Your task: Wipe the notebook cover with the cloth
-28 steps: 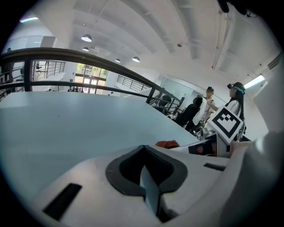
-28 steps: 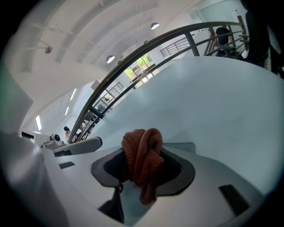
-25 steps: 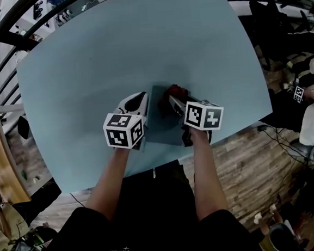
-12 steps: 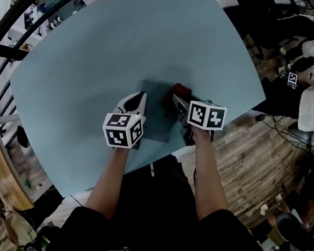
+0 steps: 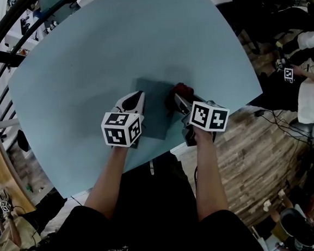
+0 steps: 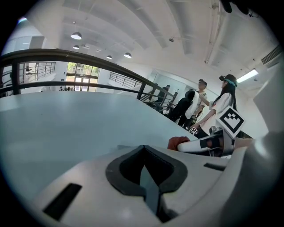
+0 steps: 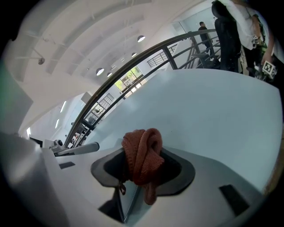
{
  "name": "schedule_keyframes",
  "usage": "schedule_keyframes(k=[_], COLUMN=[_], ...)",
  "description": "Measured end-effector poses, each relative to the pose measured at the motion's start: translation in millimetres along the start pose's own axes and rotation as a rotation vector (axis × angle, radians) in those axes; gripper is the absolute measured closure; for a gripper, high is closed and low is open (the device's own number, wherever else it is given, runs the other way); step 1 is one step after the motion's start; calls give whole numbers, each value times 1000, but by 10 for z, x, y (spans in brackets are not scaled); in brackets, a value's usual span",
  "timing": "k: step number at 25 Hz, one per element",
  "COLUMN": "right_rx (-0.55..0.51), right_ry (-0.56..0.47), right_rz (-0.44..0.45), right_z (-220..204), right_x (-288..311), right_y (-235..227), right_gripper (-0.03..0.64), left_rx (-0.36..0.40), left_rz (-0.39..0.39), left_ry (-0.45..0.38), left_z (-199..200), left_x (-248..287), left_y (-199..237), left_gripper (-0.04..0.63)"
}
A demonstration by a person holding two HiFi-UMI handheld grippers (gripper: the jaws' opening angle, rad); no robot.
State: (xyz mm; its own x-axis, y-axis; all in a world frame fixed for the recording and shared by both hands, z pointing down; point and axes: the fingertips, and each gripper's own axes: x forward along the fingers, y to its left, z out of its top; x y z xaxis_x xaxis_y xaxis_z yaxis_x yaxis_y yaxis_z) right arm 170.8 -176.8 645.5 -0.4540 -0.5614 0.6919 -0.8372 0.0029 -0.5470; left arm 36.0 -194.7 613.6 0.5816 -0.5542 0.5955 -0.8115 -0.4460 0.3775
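Note:
A dark grey-teal notebook (image 5: 157, 110) lies flat on the pale blue table (image 5: 112, 49), near its front edge. My right gripper (image 5: 175, 100) is over the notebook's right part, shut on a bunched rust-red cloth (image 7: 142, 156) that bulges out past the jaw tips; the cloth (image 5: 180, 88) rests at the notebook's far right corner. The left gripper (image 5: 137, 100) sits at the notebook's left edge, its jaws closed tip to tip (image 6: 143, 148) with nothing visibly between them. From the left gripper view, the cloth (image 6: 178, 142) and the right gripper's marker cube (image 6: 231, 120) show at the right.
The table's front edge runs just behind both grippers, with wooden floor (image 5: 242, 158) and cables below. A dark railing (image 6: 88, 60) curves beyond the table's far side. Several people (image 6: 199, 104) stand off to the right.
Both grippers stay at much the same spots on the notebook; the cloth end has edged slightly toward the far right corner. The head view has shifted a little.

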Motion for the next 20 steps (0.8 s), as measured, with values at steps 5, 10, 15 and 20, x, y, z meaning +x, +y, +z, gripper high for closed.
schedule_keyframes(k=[5, 10, 15, 20], right_rx=[-2, 1, 0, -8], right_ry=[-34, -40, -19, 14], right_rz=[28, 76, 133, 188], right_z=[60, 68, -8, -117], right_x=[-71, 2, 194, 429], right_y=[131, 331, 646, 991], right_gripper=[443, 443, 443, 443], left_rx=[5, 8, -5, -25], left_rz=[4, 21, 53, 76], left_ry=[5, 18, 20, 10], left_z=[-35, -77, -92, -90], left_x=[-53, -110, -265, -402], left_y=[39, 108, 271, 445], left_gripper=[588, 588, 588, 588])
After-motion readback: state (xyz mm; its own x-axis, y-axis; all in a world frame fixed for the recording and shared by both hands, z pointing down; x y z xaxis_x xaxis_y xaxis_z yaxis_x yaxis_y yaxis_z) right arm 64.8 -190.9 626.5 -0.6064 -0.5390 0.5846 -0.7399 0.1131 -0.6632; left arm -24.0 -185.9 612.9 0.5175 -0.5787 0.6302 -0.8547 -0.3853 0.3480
